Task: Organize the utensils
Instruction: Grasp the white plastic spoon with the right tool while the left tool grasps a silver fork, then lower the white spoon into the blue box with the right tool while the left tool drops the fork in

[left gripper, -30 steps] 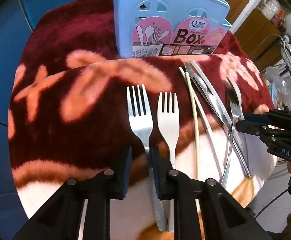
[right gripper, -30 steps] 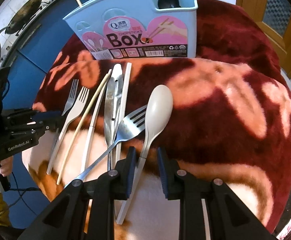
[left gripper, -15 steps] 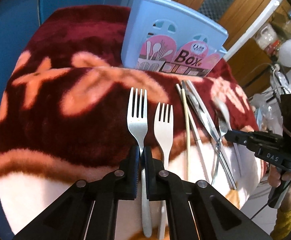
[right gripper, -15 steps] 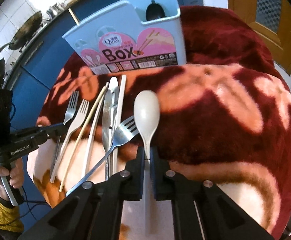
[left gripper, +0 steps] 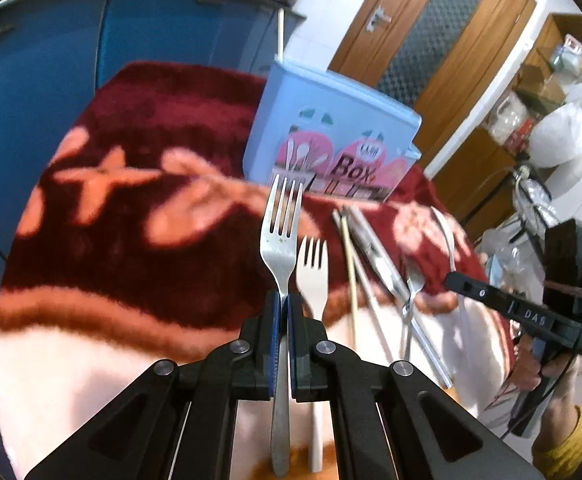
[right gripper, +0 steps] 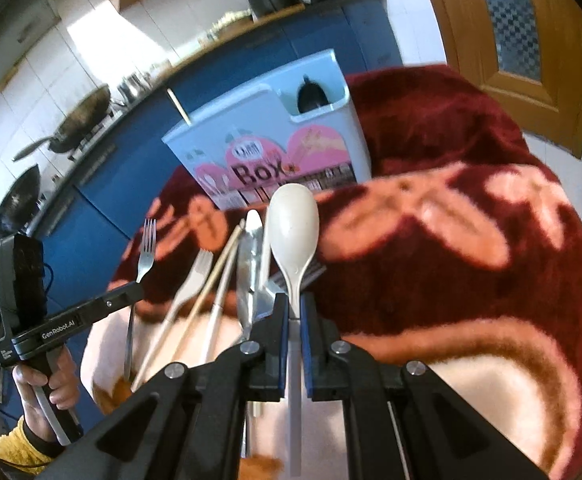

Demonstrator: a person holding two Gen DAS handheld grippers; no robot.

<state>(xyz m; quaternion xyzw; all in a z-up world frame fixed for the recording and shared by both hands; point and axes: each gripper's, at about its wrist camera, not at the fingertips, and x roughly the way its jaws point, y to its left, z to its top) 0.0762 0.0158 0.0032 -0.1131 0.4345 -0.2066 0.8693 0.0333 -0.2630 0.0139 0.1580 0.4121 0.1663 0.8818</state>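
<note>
Left tool (left gripper: 283,312) pinches steel fork (left gripper: 281,236); right tool (right gripper: 295,312) pinches spoon (right gripper: 294,232). Keep both upright, lower handle-first into box (right gripper: 271,136).

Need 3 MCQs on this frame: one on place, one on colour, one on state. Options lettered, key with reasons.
1. Where is the blue box?
A. at the far end of the blanket
B. on the floor
C. in a hand

2. What colour is the spoon in the right gripper?
A. black
B. cream
C. red

3. What is the left gripper doing?
A. open, empty
B. shut on a knife
C. shut on the metal fork

Key: 1 A, it stands on the blanket beyond the utensils. 2 B, its bowl is pale cream. 3 C, the pads clamp the fork's handle.
</note>
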